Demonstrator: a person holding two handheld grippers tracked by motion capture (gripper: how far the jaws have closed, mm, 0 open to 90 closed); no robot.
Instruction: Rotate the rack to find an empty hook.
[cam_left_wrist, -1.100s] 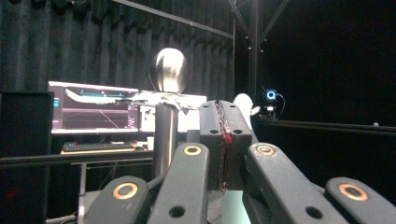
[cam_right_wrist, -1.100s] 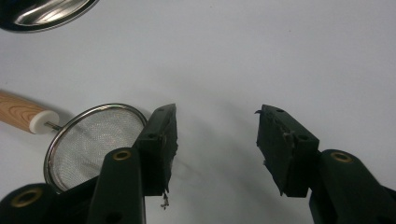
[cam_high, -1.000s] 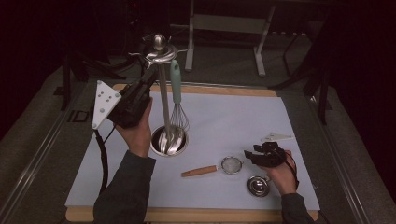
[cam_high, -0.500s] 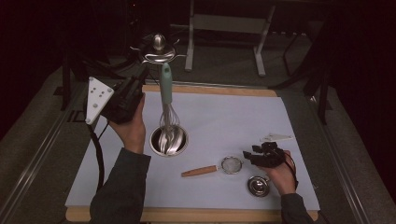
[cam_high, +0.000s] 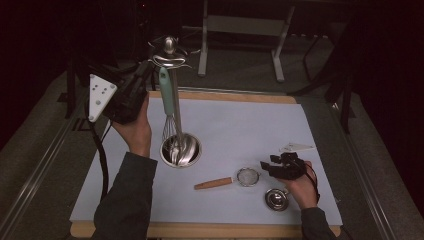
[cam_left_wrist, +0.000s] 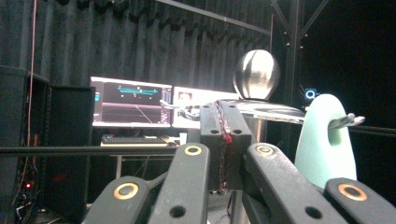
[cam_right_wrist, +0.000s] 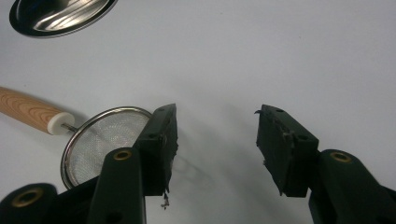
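A steel utensil stand (cam_high: 181, 150) with a round base and a ball top (cam_high: 170, 45) rises from the white mat. A whisk with a mint-green handle (cam_high: 165, 92) hangs from one of its hooks. My left gripper (cam_high: 149, 66) is raised just left of the stand's top, shut with nothing in it. In the left gripper view its jaws (cam_left_wrist: 223, 140) meet before the ball (cam_left_wrist: 256, 74), with the green handle (cam_left_wrist: 324, 140) to the right. My right gripper (cam_high: 267, 165) rests low on the mat, open, beside a small mesh strainer (cam_high: 246, 176) with a wooden handle (cam_high: 214, 183).
A small steel cup (cam_high: 276, 198) lies by the right hand near the front edge. In the right gripper view the strainer (cam_right_wrist: 102, 140) lies left of the open jaws (cam_right_wrist: 217, 140), and the stand's base (cam_right_wrist: 60, 14) is at top left. Monitors (cam_left_wrist: 130, 102) glow behind the table.
My left gripper has drawn back to the left, away from the whisk's handle, jaws still shut. The whisk stays hanging on the stand. The right gripper has kept still.
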